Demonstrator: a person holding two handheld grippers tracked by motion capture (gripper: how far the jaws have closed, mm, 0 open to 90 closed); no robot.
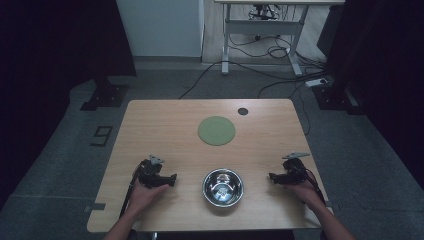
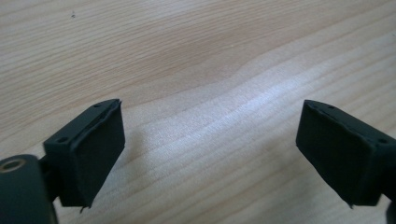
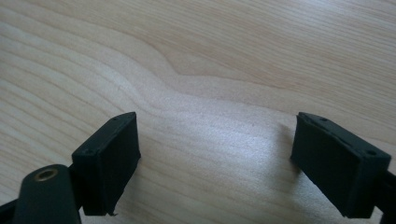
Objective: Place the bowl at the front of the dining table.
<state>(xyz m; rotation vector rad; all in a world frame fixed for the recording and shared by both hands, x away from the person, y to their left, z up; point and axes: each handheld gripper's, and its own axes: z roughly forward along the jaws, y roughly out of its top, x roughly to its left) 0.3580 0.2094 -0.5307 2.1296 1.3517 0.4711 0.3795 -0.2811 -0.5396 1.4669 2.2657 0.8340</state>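
A shiny steel bowl [image 1: 223,187] stands near the front edge of the wooden table [image 1: 165,130], between the two hands. A flat green round plate [image 1: 216,130] lies farther back, near the middle. My left gripper [image 1: 173,179] rests low over the table to the left of the bowl, pointing toward it. Its jaws stand wide apart over bare wood [image 2: 210,121], with nothing between them [image 2: 210,154]. My right gripper [image 1: 271,177] sits to the right of the bowl, pointing toward it too. In its own view the jaws are open and empty [image 3: 215,158].
A small dark round disc [image 1: 243,111] lies at the table's back right. Beyond the table stand a desk frame [image 1: 260,30] and cables [image 1: 280,70] on the grey floor. Dark curtains flank both sides.
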